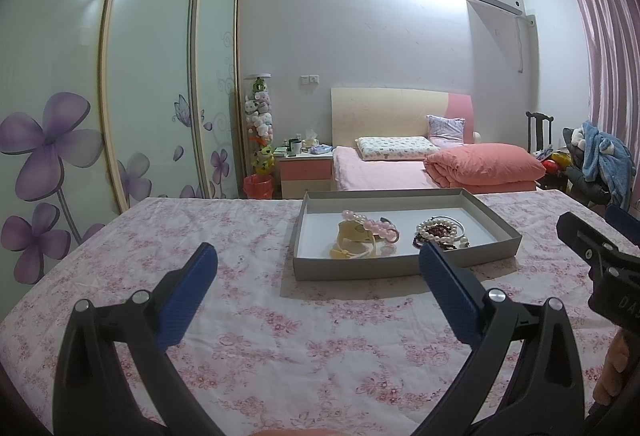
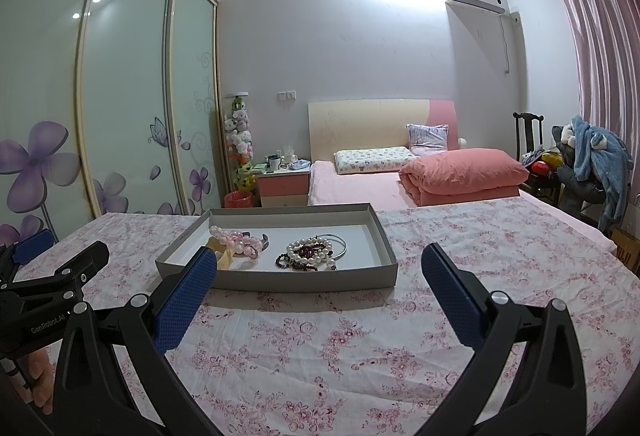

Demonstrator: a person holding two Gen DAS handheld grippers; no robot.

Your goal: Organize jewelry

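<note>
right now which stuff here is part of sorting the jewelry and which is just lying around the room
Part of the job:
grey tray
pink bead bracelet
pearl and dark bead strands
yellow hair piece
left gripper, open
right gripper, open

Just lying about:
folded pink quilt
pillow
blue plush robe on the chair
nightstand clutter

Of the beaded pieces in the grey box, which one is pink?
The pink bead bracelet, lying in the left half of the box beside the cream piece. The beaded pieces in the right-hand pile are white pearls and dark red beads.
</note>
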